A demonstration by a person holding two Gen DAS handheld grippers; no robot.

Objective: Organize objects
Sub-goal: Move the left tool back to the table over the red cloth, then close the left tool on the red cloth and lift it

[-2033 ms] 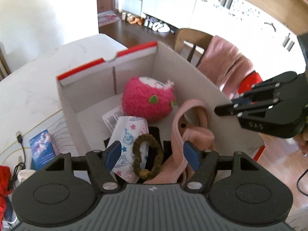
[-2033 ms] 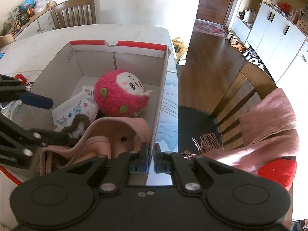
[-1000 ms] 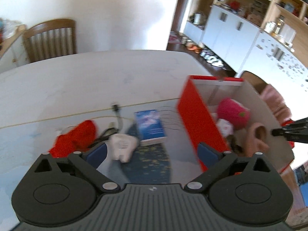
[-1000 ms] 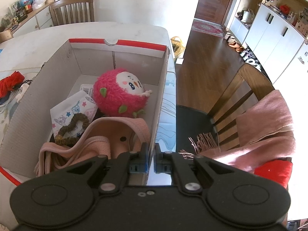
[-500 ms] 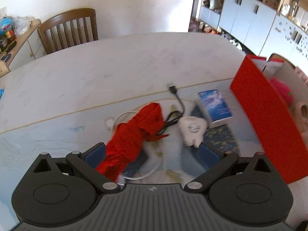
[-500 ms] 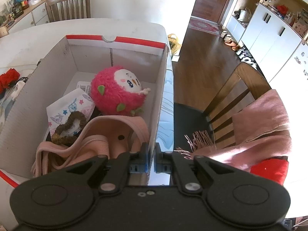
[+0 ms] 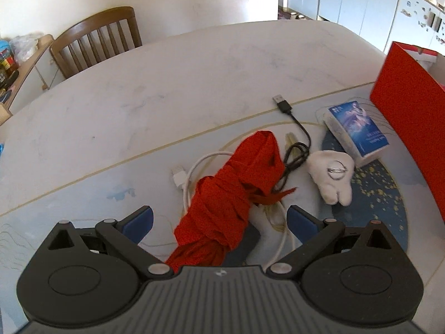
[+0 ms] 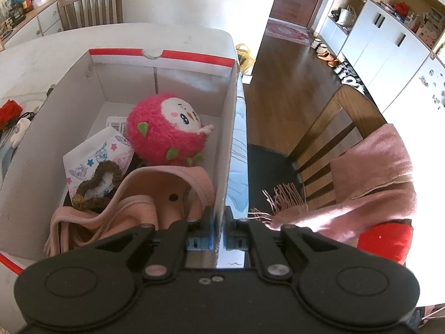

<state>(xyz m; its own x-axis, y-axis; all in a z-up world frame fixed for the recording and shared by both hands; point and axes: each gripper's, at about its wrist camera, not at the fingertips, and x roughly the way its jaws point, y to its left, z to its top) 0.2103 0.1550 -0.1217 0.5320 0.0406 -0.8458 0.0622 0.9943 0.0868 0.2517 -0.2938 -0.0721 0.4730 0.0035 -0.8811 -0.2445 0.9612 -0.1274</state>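
Cardboard box (image 8: 228, 128): right wall pinched between right gripper (image 8: 218, 229) pads, jaws nearly closed on it. Red ribbon bundle (image 7: 236, 194) on table (image 7: 167, 83), between wide-open, empty left gripper (image 7: 219, 218) blades. White cable (image 7: 192, 178) and black USB cable (image 7: 297, 150) tangled at bundle's 3 o'clock. Risk: grabbing ribbon drags cables along, nudging white plush hand (image 7: 332, 175).

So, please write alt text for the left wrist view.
The open left tool hovers over a red cloth bundle lying on white and black cables on a table. A white plush, a blue packet and a red box lie right.
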